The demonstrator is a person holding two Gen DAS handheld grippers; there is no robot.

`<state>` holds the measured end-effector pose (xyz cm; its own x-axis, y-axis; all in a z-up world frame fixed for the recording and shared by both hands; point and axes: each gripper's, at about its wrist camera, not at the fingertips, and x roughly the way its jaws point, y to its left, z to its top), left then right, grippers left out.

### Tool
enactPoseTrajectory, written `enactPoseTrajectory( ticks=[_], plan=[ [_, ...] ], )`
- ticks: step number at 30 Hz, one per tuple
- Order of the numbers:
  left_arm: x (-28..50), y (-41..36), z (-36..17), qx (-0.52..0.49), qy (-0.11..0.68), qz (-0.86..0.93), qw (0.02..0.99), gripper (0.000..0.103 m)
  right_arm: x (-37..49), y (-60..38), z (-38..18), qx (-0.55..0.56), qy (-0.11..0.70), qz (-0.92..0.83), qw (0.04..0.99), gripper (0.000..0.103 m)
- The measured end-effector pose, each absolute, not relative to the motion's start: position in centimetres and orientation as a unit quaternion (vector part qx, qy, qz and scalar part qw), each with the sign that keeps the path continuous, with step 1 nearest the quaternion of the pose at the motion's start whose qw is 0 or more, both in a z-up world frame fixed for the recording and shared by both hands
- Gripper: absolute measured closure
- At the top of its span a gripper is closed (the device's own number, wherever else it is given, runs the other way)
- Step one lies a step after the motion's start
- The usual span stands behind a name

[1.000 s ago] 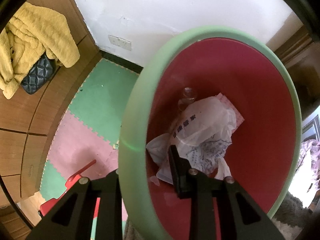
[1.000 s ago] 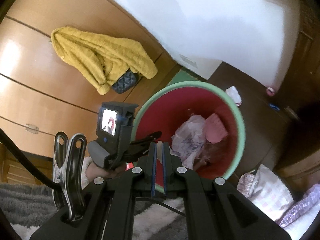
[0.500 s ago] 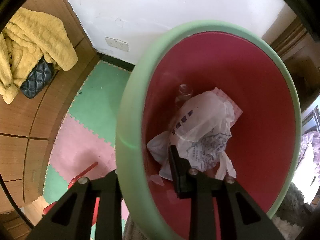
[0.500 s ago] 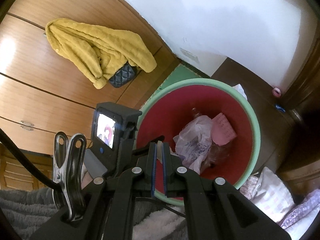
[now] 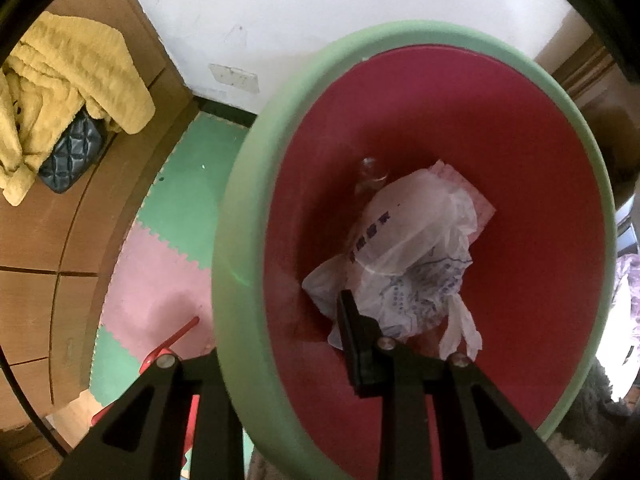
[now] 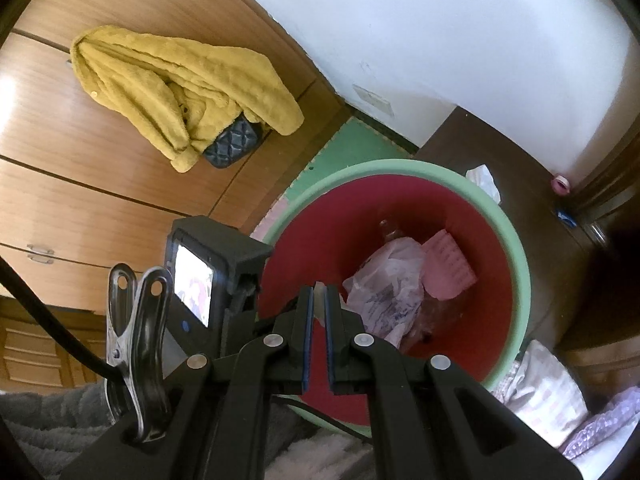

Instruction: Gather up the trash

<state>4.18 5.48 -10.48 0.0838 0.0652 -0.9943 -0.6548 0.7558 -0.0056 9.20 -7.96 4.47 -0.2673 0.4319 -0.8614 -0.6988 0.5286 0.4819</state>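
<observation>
Wooden wardrobe doors [image 6: 100, 184] fill the left of both views, with a mustard-yellow garment [image 6: 180, 92] hung over a dark quilted bag [image 6: 234, 144]. Beyond them a white wall [image 5: 320, 8] carries a pale socket plate [image 5: 234, 77], and green and pink foam floor tiles [image 5: 160, 240] run beneath it.

Much is hard to read. The left gripper [image 5: 280, 344] straddles the near wall of the bin [image 5: 236, 240]; one of its fingers [image 5: 352, 340] shows inside the bowl, while the other is hidden behind the green rim, so the contact itself cannot be seen, though the fingers are nearly closed and appear clamped on that wall. A red object [image 5: 168, 350] on the floor is cut off behind the gripper and cannot be identified. In the right wrist view the left gripper's camera body, with its lit screen [image 6: 192, 284], blocks the bin's left edge.

The bin is red inside with a thick pale-green rim. At its bottom lie a crumpled white plastic bag with blue print [image 5: 412, 264], a pink sheet of paper [image 6: 448, 268] and a clear bottle [image 5: 370, 172] that is mostly buried.

The right gripper [image 6: 316, 300] hangs above the bin's near edge, its fingers almost together on a small pale scrap [image 6: 319, 298]; what that scrap is cannot be told. Past the bin, on the dark floor [image 6: 460, 140], sits a crumpled white tissue [image 6: 484, 178], and farther off a small pink object [image 6: 560, 184] near the wall. Grey fleece [image 6: 60, 420] and patterned bedding [image 6: 548, 396] fill the lower corners.
</observation>
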Motion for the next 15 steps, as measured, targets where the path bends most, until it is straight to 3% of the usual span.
enactPoseTrajectory(
  ticks=[15],
  plan=[
    [3.8,6.3,-11.1,-0.25,0.636,0.243,0.689,0.077,9.9,-5.9,2.4,-0.124,0.645,0.467,0.591,0.097]
  ],
)
